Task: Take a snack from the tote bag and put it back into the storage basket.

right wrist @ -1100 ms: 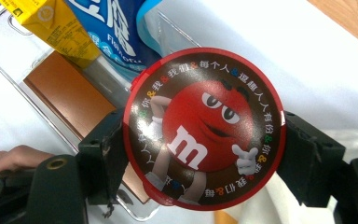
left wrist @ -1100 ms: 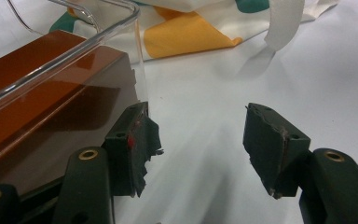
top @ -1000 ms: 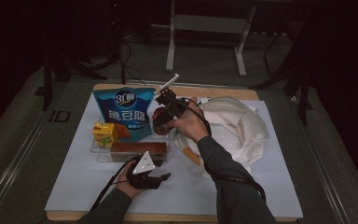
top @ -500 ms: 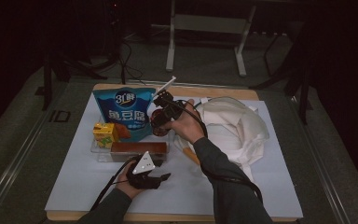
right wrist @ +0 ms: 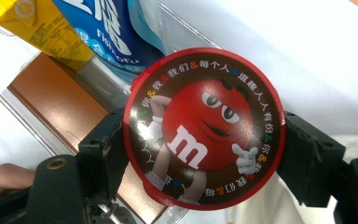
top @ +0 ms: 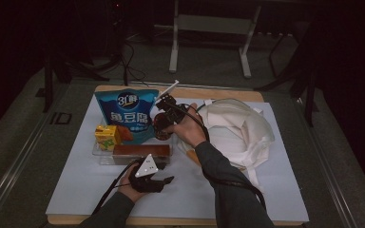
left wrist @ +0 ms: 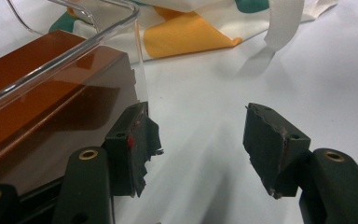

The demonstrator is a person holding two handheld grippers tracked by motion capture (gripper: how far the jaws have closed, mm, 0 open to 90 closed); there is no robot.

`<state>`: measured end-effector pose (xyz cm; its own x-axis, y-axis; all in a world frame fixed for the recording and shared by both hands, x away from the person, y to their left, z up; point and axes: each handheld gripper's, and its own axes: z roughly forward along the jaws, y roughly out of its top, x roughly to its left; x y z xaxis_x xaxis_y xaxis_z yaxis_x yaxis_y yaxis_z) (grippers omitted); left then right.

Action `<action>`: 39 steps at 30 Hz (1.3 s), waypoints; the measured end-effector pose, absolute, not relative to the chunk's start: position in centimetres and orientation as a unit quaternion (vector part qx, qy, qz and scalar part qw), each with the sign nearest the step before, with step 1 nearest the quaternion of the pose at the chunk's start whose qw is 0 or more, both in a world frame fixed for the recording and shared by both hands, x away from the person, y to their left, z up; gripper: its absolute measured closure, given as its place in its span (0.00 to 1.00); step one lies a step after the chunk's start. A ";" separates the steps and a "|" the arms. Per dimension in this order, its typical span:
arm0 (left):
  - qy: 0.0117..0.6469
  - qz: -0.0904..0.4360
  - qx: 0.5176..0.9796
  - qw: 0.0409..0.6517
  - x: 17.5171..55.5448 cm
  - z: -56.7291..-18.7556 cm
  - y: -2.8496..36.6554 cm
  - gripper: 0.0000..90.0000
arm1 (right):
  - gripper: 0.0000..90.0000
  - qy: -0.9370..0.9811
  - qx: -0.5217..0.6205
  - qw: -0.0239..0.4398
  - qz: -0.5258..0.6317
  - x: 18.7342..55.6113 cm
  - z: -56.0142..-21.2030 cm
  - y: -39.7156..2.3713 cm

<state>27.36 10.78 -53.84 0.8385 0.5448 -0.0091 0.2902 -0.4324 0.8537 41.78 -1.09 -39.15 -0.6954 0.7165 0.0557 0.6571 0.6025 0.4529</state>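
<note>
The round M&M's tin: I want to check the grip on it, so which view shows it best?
The right gripper view: the round M&M's tin faces the camera, clamped at both sides by the right gripper. The high view shows it small and dark above the clear tray.

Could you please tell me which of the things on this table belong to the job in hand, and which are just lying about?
In the job:
- round M&M's tin, clamped in the right gripper
- clear tray, with the left gripper open at its corner

Lying about:
- blue pouch
- yellow carton
- brown box
- cloth bag
</note>
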 end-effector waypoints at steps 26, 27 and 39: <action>0.249 0.137 0.836 0.469 27.4 -53.8 10.8 0.46 | 0.28 0.895 0.396 0.066 0.194 41.7 -41.8 -0.4; 0.249 0.136 0.836 0.469 27.4 -53.8 10.8 0.46 | 0.28 0.896 0.395 0.064 0.190 41.7 -41.8 -0.4; 0.248 0.138 0.836 0.469 27.4 -53.8 10.8 0.46 | 0.28 0.900 0.394 0.070 0.171 41.5 -42.3 0.2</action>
